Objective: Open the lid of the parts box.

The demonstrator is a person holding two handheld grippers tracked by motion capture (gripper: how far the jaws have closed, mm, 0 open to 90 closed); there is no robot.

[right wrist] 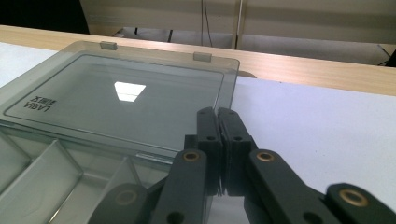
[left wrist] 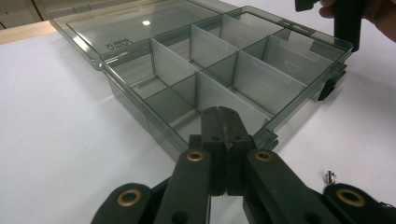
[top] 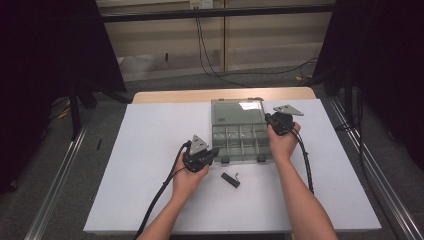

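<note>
Open compartment box (top: 239, 136) on table (top: 150, 150); lid (right wrist: 121, 100) lettering seen upside down, not reliably read. Left claw (left wrist: 222, 122) and right claw (right wrist: 218, 122) closed, nothing gripped.

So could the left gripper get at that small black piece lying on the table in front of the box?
Probably yes. The small black piece lies in the open just beside the left gripper, nothing between them, though its jaws are shut.

Our left gripper (top: 212, 151) and right gripper (top: 268, 120) are black, with brass rivets, grey three-cornered plates and trailing black cables.
</note>
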